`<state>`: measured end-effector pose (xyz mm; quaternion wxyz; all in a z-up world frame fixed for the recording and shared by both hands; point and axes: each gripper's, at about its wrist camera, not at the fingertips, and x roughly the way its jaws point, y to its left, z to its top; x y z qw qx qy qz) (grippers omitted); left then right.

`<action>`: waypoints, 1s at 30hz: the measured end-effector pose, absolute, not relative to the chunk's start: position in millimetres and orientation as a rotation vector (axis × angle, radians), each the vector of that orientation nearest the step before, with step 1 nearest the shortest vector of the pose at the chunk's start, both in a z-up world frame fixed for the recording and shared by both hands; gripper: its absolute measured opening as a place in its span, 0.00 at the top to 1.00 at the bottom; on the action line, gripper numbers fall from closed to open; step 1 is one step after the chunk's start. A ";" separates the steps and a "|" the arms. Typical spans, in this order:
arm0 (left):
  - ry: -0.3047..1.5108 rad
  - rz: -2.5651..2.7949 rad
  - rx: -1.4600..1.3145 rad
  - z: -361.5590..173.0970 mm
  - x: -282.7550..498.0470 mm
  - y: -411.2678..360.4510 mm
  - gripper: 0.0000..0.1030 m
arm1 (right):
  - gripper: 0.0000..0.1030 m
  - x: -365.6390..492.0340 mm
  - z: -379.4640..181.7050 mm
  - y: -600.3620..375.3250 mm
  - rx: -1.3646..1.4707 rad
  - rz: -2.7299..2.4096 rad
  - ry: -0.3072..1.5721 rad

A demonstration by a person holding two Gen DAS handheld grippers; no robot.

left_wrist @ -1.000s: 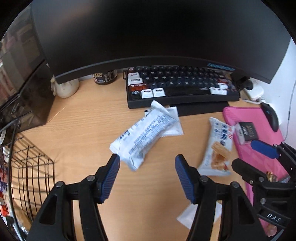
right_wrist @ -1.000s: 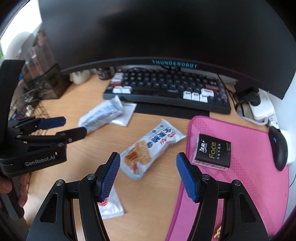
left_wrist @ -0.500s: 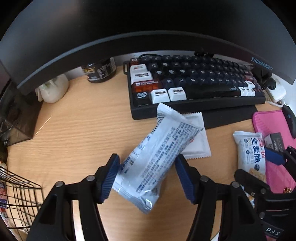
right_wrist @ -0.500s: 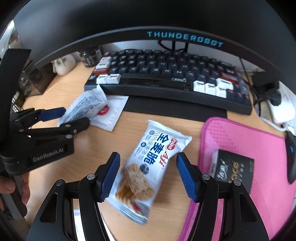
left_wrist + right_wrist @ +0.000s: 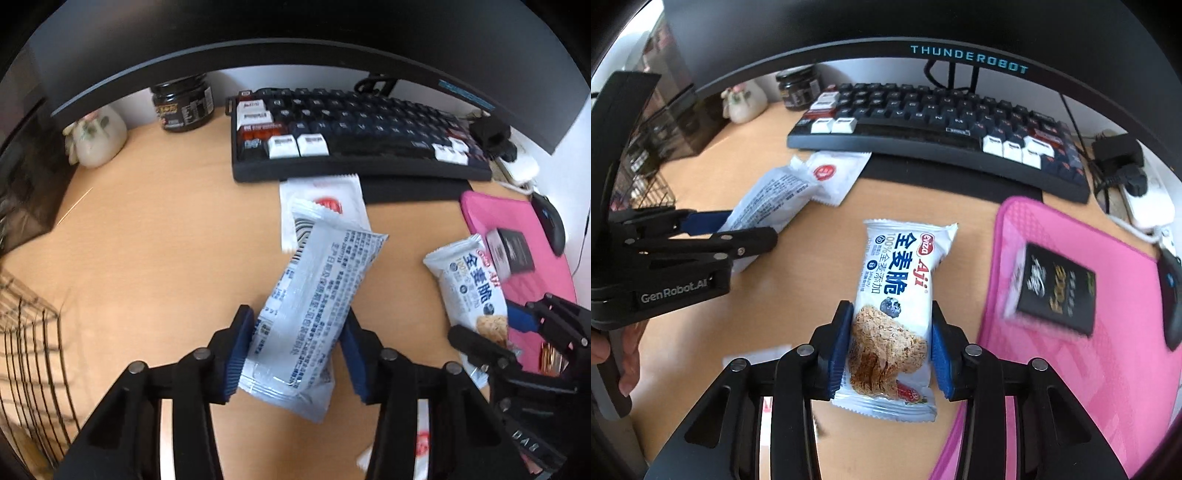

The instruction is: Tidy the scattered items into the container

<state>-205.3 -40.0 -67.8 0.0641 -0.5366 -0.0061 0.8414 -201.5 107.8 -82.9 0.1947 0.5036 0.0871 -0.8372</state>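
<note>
Overhead, a curved black monitor spans the back of both views, above a wooden worktop. Dark keyboard sits under it, black wrist rest along its front edge. Pink mat on the right side of the worktop; black mouse at its far right edge, small black box lying on the mat. Wire basket at the far left edge, only partly in view. White vase and dark jar stand at the back left, near the wall.

Left gripper: fingers closing, blue pads against both sides of the white snack pack with the printed text side up; pack tilts, upper end pointing toward the keyboard. Its top end overlaps a flat white sachet with a red dot, which touches the keyboard's front edge.

Right gripper: fingers closing, pads on both sides of the cereal bar pack, lying lengthwise between them, just left of the pink mat. Both packs are well apart from the basket. Cannot tell whether either pack is off the worktop.

Another small sachet lies partly hidden under the left gripper's right finger. A hand holds the left gripper's handle at the left edge of the right wrist view.
</note>
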 end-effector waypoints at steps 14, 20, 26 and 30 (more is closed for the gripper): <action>-0.061 2.677 -1.501 -4.4 -119.3 -77.6 0.49 | 0.62 -110.6 -23.4 67.8 1.204 -2.335 0.285; -0.110 2.777 -1.444 25.2 -91.0 -119.1 0.49 | 0.62 -81.2 12.8 6.3 1.078 -2.288 0.332; -0.174 2.898 -1.365 63.2 -58.2 -174.8 0.59 | 0.62 -58.4 47.0 -55.4 0.967 -2.236 0.367; -0.209 2.934 -1.368 71.1 -44.8 -205.8 0.67 | 0.62 -47.9 58.5 -90.6 0.927 -2.208 0.379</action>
